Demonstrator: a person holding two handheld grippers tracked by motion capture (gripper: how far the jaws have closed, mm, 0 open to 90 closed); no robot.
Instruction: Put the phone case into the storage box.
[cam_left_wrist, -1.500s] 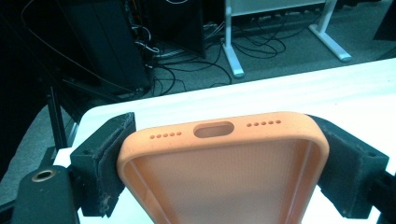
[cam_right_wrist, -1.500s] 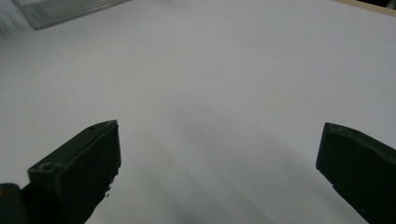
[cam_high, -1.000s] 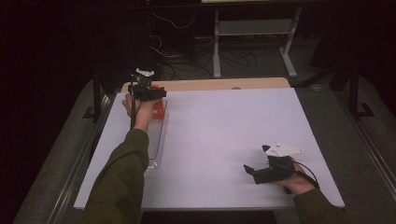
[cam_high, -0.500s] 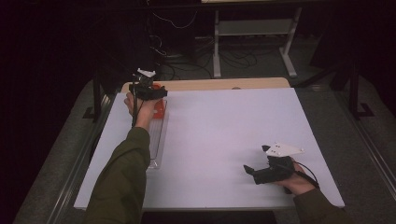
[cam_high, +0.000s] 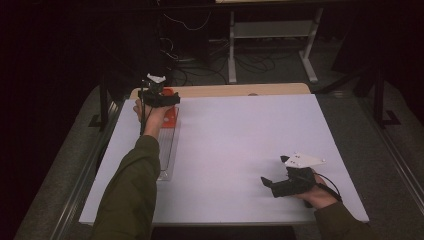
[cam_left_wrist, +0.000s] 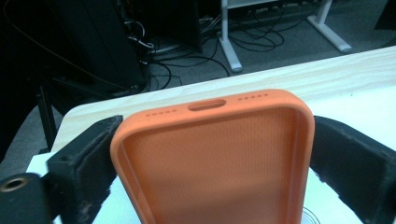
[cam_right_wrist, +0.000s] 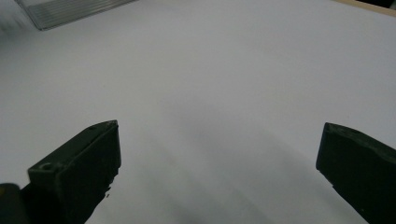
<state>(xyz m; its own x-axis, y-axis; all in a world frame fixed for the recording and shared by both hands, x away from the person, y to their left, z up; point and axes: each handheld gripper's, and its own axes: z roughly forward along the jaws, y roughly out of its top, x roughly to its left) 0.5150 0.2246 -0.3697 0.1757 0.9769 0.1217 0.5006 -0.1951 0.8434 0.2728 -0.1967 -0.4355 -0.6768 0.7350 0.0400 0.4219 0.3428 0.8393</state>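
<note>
High view: the left tongs (cam_high: 161, 98) are seen at the far left corner of the white worktop (cam_high: 240, 145), carried on an outstretched arm in an olive sleeve (cam_high: 131, 195). An orange phone case (cam_high: 169, 115) is located directly under them, at the far end of a clear ribbed tray (cam_high: 167, 150) that is laid lengthwise along the left edge. The right tongs (cam_high: 268, 183) are found near the front right corner, well apart from the case, with the grey three-cornered plate on top and the jaws directed to the left. Left gripper view: the orange phone case (cam_left_wrist: 212, 158) is shown between the two black jaws, hollow side to the camera, with a port slot and rows of small holes along its far edge. The jaws have just been opening; the left jaw is seen against the case's side and the right jaw close beside the other side, and whether the pads still press on the case cannot be told. A pale wooden strip (cam_left_wrist: 327, 74) is visible beyond the white surface. Right gripper view: the right tongs (cam_right_wrist: 217, 154) are shown wide open over bare white worktop (cam_right_wrist: 224, 70), with nothing between the jaws. A corner of the ribbed tray (cam_right_wrist: 70, 10) is seen at the upper left.
</note>
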